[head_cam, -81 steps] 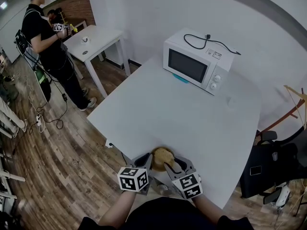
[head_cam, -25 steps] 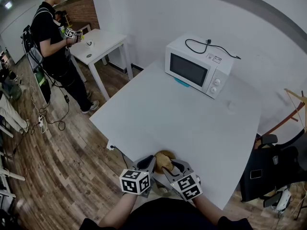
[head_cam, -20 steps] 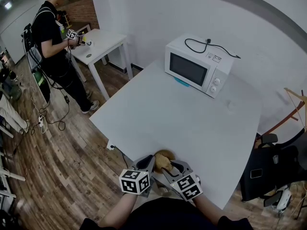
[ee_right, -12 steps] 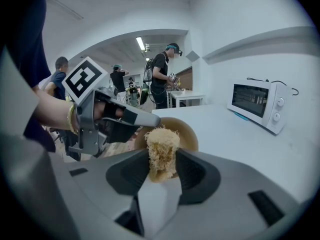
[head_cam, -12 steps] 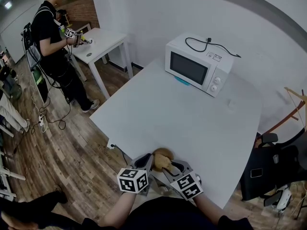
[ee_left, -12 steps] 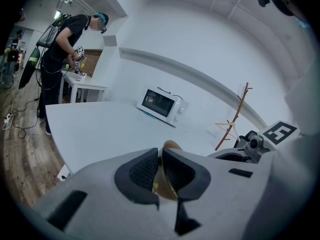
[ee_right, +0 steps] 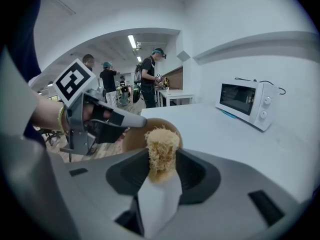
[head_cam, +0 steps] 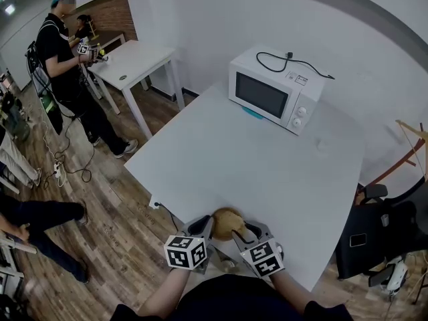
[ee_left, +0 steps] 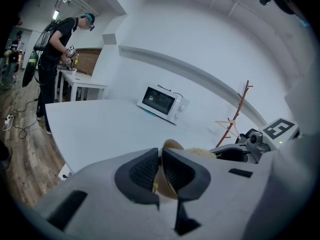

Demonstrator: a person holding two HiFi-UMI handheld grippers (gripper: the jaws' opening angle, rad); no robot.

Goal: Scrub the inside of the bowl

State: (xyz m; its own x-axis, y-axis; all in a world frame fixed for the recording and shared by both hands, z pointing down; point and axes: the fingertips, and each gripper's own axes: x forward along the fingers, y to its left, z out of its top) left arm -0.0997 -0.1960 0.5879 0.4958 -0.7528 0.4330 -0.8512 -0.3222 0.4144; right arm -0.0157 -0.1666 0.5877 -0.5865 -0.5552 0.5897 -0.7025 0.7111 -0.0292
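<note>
left gripper (ee_left: pixel 161 156) pinches the thin rim of the tan round bowl (ee_left: pixel 173 144), likely light, stiff and slippery; right gripper (ee_right: pixel 161 160) clamps the soft straw-coloured fibrous scrubber (ee_right: pixel 161 141).

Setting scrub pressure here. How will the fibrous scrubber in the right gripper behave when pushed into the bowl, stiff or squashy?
Probably squashy: the scrubber is a loose tangle of fibres, pinched narrower where the right gripper clamps it. Likely light, since its free end stands upright unsupported. Rough fibres should grip, not slip.

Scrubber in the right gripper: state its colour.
The scrubber is pale straw-tan, shown best in the right gripper view.
</note>
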